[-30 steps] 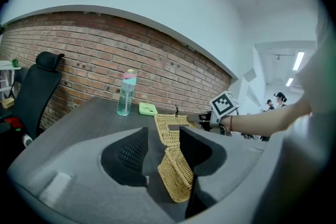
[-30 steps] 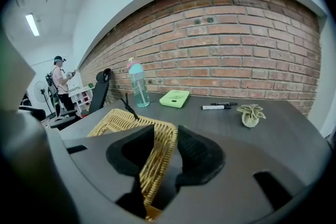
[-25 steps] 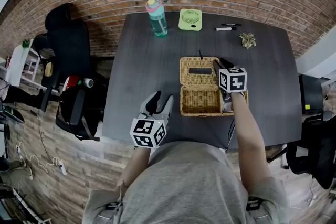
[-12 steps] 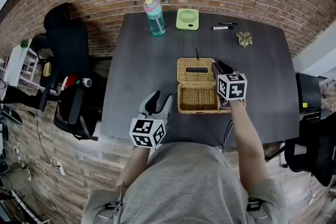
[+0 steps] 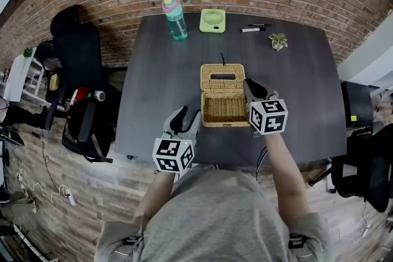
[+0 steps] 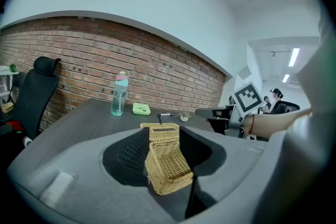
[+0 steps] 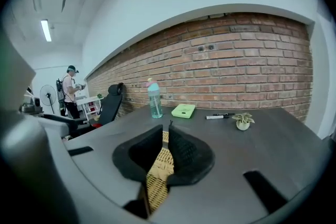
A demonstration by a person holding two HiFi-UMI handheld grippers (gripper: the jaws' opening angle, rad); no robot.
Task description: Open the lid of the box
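Wicker box (image 5: 224, 108) on the dark table (image 5: 153, 89), and its lid (image 5: 222, 77) is already swung open on the box's far side, woven inside on show. I've got my right gripper (image 5: 253, 88) just off the box's right wall. Its jaws have just been closing and are now down to a narrow slit. Nothing is pinched between the pads, and only wicker shows through the gap beyond them. My left gripper (image 5: 186, 118) hangs at the box's near-left, apart from it, fingers (image 6: 131, 152) spread wide and empty, with the box framed between them further off. Beyond the box stand a bottle (image 5: 175, 18) and a small green device (image 5: 212, 20).
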